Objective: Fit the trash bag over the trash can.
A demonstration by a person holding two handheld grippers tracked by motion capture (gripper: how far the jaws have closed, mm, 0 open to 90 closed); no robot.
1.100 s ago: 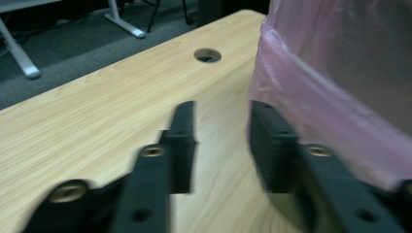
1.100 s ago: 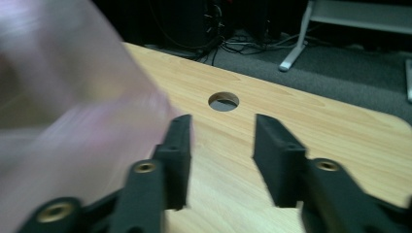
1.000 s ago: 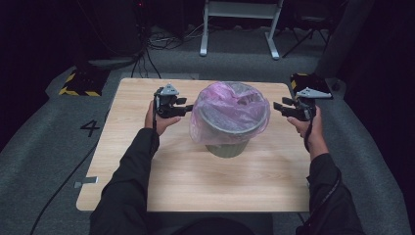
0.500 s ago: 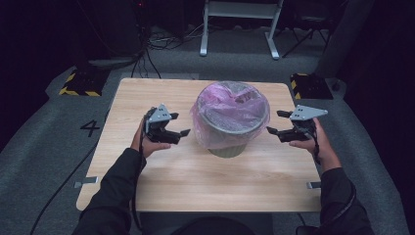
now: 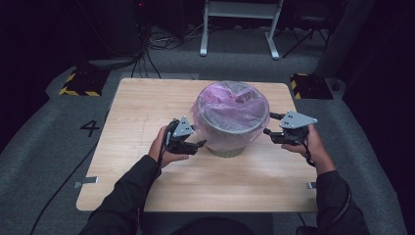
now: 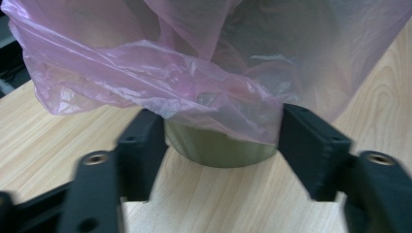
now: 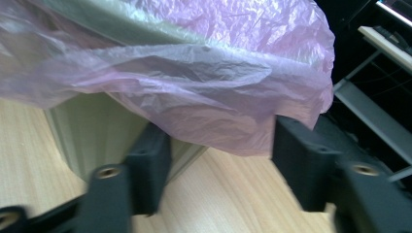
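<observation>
Both jaws released: my left hand-held gripper [image 5: 198, 145] and right hand-held gripper [image 5: 268, 132] flank the bin [image 5: 226, 147]; I should nip the bag hem [image 6: 214, 114] just ahead, evenly.

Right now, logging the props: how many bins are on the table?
1: a grey-green bin lined with a pink bag stands mid-table, between the left gripper and right gripper.

The pink translucent plastic bag [image 6: 194, 73] hides most of the grey-green round bin [image 6: 218, 148]. Its top runs past the picture's edge. The bin's inside can't be made out.
</observation>
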